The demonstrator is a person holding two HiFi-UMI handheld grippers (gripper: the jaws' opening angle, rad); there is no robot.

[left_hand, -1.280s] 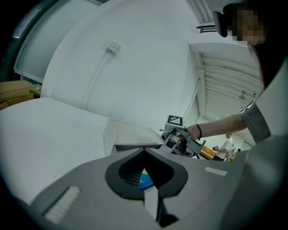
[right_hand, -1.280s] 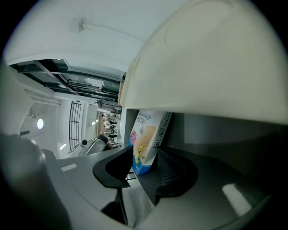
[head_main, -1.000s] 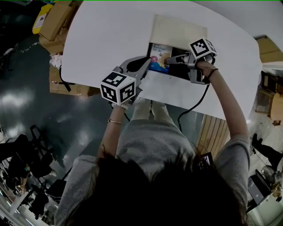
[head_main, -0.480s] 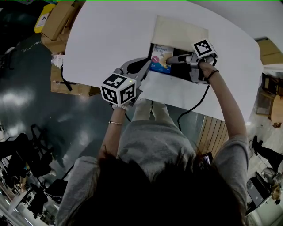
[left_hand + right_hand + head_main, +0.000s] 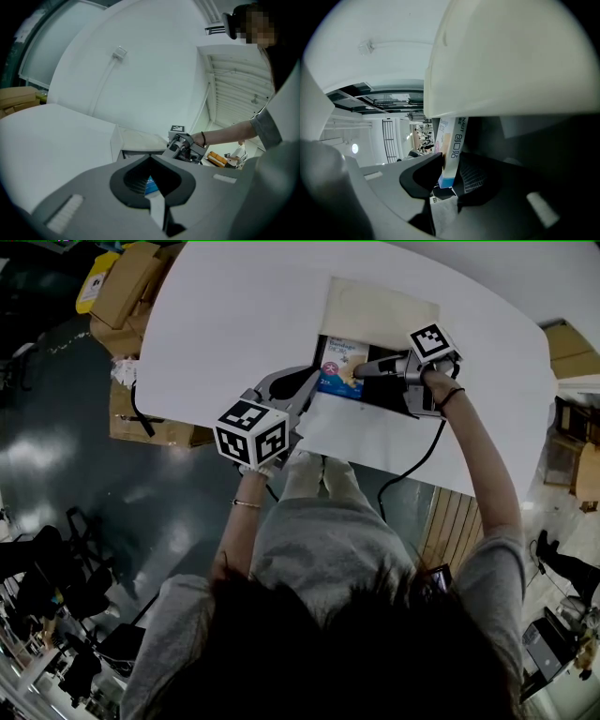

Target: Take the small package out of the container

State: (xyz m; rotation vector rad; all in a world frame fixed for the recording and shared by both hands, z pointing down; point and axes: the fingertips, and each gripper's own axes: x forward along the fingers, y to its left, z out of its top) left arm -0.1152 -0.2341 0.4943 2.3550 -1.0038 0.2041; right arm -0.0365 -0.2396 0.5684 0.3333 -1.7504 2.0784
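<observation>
An open container (image 5: 386,388) with a dark inside and a cream lid (image 5: 380,310) folded back sits on the white table. In it stands the small blue-and-white package (image 5: 335,371). My right gripper (image 5: 357,368) reaches in from the right. Its jaws have just been closing, and they now grip the package (image 5: 452,140) between the pads. My left gripper (image 5: 312,381) is shut at the container's near left rim, apparently pinching it. In the left gripper view, a bit of the blue package (image 5: 151,185) shows through the closed jaws of the left gripper (image 5: 150,159).
The white table (image 5: 234,324) ends just in front of the container, where a white flap (image 5: 370,432) lies. A black cable (image 5: 412,460) hangs off that edge. Cardboard boxes (image 5: 127,282) stand on the dark floor to the left.
The right gripper's jaws have closed in on the package. The left gripper has stayed at the container's rim.
</observation>
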